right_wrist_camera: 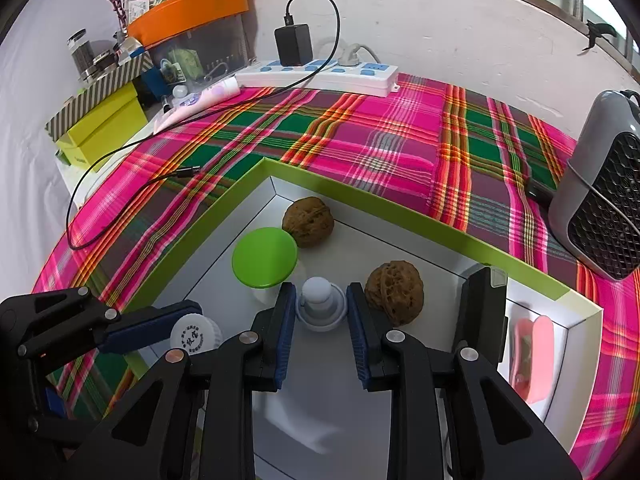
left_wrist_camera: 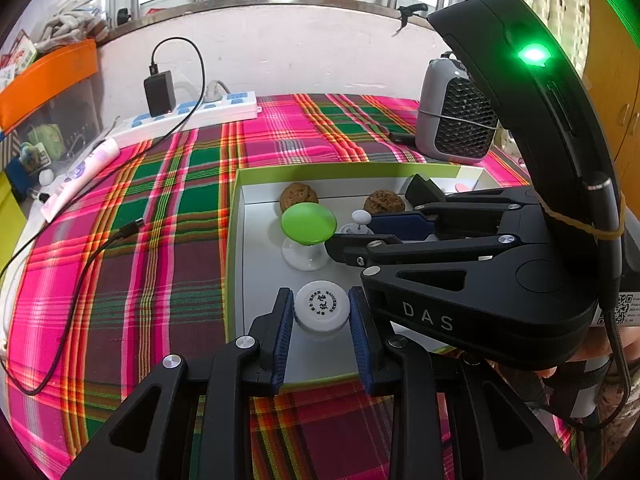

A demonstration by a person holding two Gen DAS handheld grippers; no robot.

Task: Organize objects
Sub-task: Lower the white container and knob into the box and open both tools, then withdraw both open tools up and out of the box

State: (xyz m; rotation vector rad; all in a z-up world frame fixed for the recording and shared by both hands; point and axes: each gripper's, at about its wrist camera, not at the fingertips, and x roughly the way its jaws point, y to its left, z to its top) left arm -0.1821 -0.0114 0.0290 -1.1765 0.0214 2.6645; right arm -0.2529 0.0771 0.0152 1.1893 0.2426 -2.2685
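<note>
Bracketing the round white plastic jar with the printed lid (left_wrist_camera: 322, 307), your left gripper (left_wrist_camera: 322, 312) sits half open, blue ribbed pads just beside its smooth sides, in the green-rimmed white tray (left_wrist_camera: 236, 240); your right gripper (right_wrist_camera: 320, 312) straddles the small white knobbed plastic piece (right_wrist_camera: 319, 300) dead ahead, between the glossy green-capped jar (right_wrist_camera: 265, 257) and a wrinkled brown walnut (right_wrist_camera: 394, 292), nothing clamped yet

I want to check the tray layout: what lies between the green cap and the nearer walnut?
In the right wrist view, a small white knob stands between the green cap and nearer walnut.
</note>
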